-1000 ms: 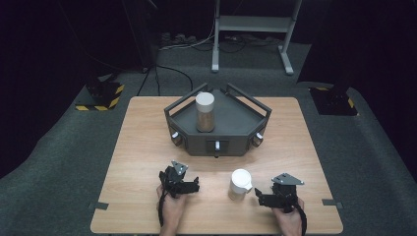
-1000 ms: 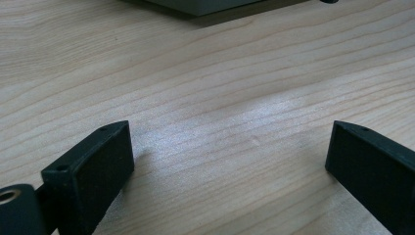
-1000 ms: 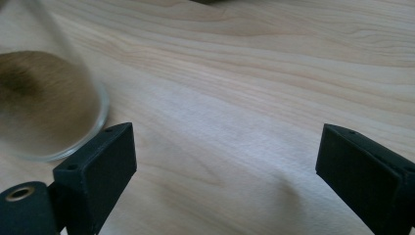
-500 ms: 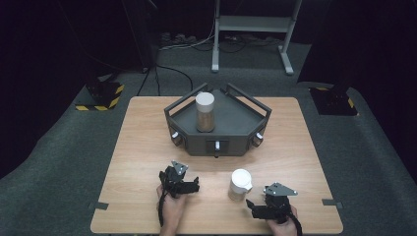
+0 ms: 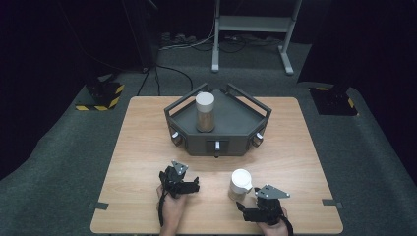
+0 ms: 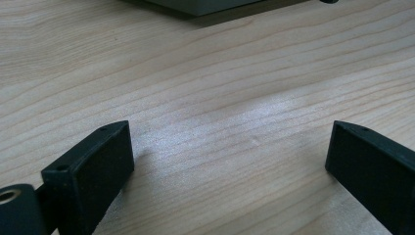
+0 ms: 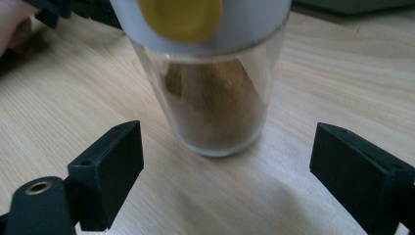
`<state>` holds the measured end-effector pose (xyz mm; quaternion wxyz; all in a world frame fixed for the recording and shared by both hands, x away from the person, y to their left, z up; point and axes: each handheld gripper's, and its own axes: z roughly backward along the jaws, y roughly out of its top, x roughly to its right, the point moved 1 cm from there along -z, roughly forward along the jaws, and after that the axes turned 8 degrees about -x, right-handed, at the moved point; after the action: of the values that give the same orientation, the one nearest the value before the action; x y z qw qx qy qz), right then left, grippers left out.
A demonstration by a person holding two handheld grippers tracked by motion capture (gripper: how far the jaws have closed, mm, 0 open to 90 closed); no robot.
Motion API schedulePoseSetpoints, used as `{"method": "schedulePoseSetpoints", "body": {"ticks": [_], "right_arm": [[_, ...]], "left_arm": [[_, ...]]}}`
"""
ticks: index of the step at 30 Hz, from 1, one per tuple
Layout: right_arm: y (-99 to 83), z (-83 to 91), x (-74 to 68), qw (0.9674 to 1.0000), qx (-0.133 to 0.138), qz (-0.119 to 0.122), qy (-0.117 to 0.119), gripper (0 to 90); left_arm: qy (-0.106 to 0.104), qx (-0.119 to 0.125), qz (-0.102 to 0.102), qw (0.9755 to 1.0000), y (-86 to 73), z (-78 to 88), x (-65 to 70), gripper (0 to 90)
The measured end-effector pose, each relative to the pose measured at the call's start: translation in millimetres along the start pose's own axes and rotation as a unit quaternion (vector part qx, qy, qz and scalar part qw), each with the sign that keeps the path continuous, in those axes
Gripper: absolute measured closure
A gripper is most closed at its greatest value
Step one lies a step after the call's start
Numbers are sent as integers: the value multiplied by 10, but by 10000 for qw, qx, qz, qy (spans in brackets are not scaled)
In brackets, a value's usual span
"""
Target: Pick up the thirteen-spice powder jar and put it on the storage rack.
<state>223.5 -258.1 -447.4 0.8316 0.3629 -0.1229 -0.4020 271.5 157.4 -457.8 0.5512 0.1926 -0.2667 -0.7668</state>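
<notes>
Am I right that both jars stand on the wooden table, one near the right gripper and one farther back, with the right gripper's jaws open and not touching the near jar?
Not quite. The farther jar stands in the dark grey tray, not on the table; the high view shows it. The near jar does stand on the table, and the right gripper has jaws open, clear of it.

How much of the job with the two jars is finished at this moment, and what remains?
One jar already stands in the grey tray. The second jar, white-lidded with brown powder, stands on the table ahead of the right gripper, whose jaws have just been closing but do not touch it. The left gripper rests open over bare wood. Gripping this jar and probably moving it to the tray remain.
</notes>
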Motion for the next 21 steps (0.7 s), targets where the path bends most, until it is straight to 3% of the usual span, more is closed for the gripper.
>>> {"method": "schedulePoseSetpoints", "body": {"ticks": [7,8,11,13,18,21], "right_arm": [[67,-42,-45,9999,128,56,10,157],[54,-100,-55,9995,266,-131,44,170],[58,-157,-142,9988,438,-222,40,163],[71,-161,-183,9990,444,-96,18,208],[53,-232,-184,9995,284,-98,2,259],[11,-240,-193,9994,332,-70,-49,290]], "left_arm": [[0,18,6,10000,-5,-2,9,47],[8,28,3,10000,-11,2,16,51],[-45,15,-53,10000,-8,4,6,48],[-51,14,-56,10000,-7,2,5,47],[-43,14,-57,10000,-7,2,9,46],[-42,14,-57,10000,-7,2,9,46]]}}
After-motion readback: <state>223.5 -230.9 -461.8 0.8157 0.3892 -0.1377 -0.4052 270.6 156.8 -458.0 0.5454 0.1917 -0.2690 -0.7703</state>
